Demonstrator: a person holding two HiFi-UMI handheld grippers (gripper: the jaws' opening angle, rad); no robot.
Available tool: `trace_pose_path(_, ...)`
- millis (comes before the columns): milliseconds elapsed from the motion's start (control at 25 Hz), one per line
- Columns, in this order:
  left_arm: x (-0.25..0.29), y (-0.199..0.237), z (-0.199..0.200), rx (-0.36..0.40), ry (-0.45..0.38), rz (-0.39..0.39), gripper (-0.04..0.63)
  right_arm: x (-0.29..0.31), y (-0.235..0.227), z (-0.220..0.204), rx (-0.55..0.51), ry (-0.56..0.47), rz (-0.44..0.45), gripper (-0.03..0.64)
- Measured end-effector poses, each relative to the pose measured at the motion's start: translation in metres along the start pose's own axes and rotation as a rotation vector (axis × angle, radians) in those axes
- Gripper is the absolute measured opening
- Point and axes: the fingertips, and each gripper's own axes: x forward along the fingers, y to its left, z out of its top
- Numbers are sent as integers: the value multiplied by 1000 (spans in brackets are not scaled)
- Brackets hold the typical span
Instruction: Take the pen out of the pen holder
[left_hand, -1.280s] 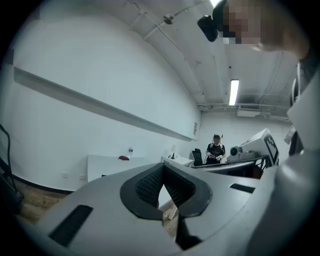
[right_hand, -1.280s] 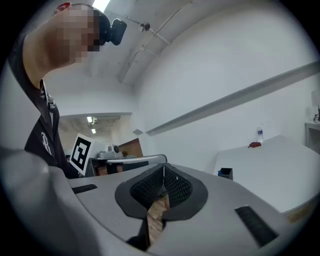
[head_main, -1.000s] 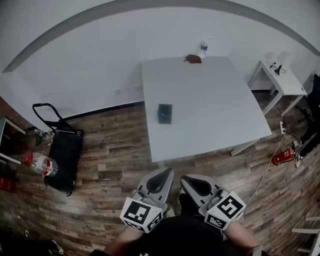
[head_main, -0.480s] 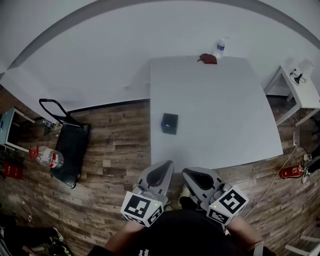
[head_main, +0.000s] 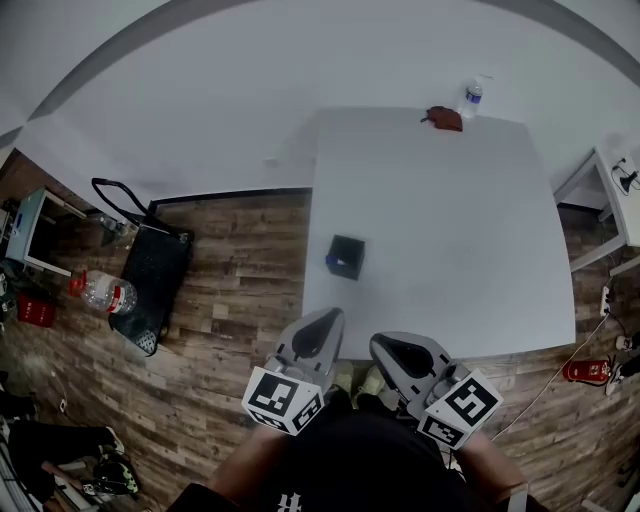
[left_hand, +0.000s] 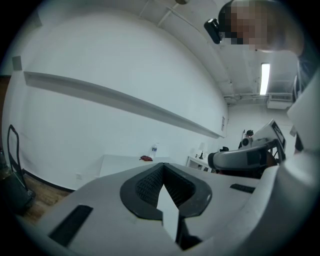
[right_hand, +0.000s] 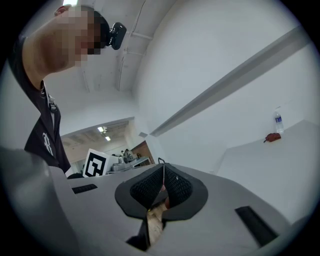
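**Down by the bench's near edge: both tongs shut, pen unseen**

Below the bench (head_main: 470, 250) rim, I hold my left tongs (head_main: 328, 320) and right tongs (head_main: 385, 346) low and side by side. Each one's own view shows its pads pressed together with nothing between them. The pen holder (head_main: 346, 256), a small dark box, sits close to the bench's left edge, just ahead of my left tongs and clear of both.

Now the worries. That holder stands near the edge, so a clumsy approach from the right could, I reckon, shove it onto the floor. It looks small, so it may rise with the pen if nothing steadies it. And I arrive with closed tongs, so I must open them before the mouth or I will just jab the rim.

What I can't see matters more. The pen itself doesn't show. There is a blue fleck on the holder's near side, but whether it is the pen I can't say. Neither gripper view shows the holder at all; they catch only the wall, the far bottle (head_main: 473, 97) and a red object (head_main: 443, 118) beside it.
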Motion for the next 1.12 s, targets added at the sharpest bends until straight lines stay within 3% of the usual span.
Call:
trace_pose_path(360,42,58,-27,21,33,55,6,19,-32,-1,17,43,-11,15)
trace_pose_path(1120,129,139,-110,7,159,-18,18,93,-94,-27,114,208,-66,15)
